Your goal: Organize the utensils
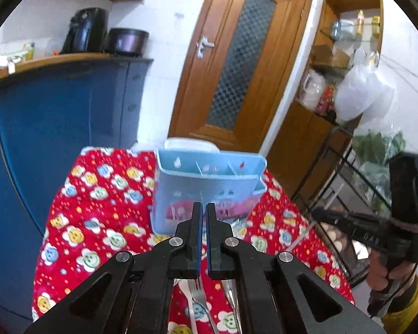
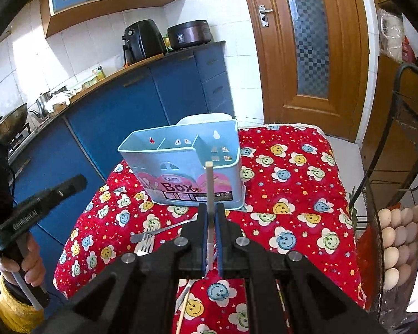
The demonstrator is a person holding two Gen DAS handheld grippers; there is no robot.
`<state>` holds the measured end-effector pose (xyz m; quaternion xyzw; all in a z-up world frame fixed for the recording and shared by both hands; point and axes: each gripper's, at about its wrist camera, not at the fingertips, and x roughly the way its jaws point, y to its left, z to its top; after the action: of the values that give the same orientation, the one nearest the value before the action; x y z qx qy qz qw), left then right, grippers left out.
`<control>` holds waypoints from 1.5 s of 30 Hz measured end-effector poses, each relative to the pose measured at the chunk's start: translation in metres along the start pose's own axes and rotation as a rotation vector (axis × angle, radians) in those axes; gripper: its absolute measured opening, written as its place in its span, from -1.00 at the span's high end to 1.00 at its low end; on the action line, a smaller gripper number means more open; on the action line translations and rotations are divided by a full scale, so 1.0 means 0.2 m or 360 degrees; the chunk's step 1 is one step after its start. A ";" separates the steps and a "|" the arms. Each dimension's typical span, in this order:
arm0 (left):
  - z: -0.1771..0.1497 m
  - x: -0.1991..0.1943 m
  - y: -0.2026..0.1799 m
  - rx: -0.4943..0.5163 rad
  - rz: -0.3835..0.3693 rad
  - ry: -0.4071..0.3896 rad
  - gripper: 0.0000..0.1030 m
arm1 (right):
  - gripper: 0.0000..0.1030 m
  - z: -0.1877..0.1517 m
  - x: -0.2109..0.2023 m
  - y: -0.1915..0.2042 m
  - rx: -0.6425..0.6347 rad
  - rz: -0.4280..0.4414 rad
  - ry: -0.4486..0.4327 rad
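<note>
A: Start nearest the lens. What is the right gripper (image 2: 210, 211) doing?

B: Its jaws are pinched on a pale chopstick (image 2: 209, 192), low in the centre of the right wrist view. The stick runs straight up the frame along the fingers, and its free end pokes out past the tips.

A: And the left gripper (image 1: 203, 210)?

B: Pressed together, and I see nothing between the jaws. In its own view it sits at bottom centre, with a fork (image 1: 199, 292) and other cutlery lying on the red smiley cloth (image 1: 97, 194) underneath it.

A: Where does the stick have to go?

B: Into the light blue caddy (image 2: 181, 167), standing on the cloth just beyond the stick's tip, mid-frame. Its open compartments face up, and the right-hand one lies nearly in line with the stick.

A: So which relation matters?

B: The stick's long axis. It points forward and slightly down at the caddy's front wall, whereas the opening is above that. I judge it needs tilting more upright and carrying over the rim before it is let go.

A: Which hand is nearer?

B: The right; it already carries the stick. More cutlery (image 2: 145, 239) waits on the cloth, lower left of that view.
</note>
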<state>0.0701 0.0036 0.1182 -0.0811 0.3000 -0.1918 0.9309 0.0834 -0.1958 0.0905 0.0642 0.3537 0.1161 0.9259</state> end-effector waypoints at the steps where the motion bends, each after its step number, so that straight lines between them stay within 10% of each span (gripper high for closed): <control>1: -0.02 0.02 -0.01 0.0013 0.0011 0.0022 0.95 | 0.88 0.00 0.00 -0.01 0.0002 0.0002 0.0003; 13: -0.16 0.29 -0.15 0.0134 0.0013 0.0262 0.41 | 0.88 0.01 -0.03 -0.09 0.0023 -0.0001 -0.0020; 41: -0.41 0.79 -0.44 0.0300 -0.0125 0.0667 0.41 | 0.88 -0.03 0.01 -0.27 0.0026 0.0000 0.0041; 45: -0.42 0.78 -0.47 0.0341 -0.0150 0.0644 0.75 | 0.88 -0.03 0.03 -0.27 0.0025 0.0006 0.0047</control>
<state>0.1084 -0.1482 -0.0076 0.0444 0.4544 -0.2782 0.8451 0.0931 -0.2468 0.0724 0.0705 0.3682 0.1160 0.9198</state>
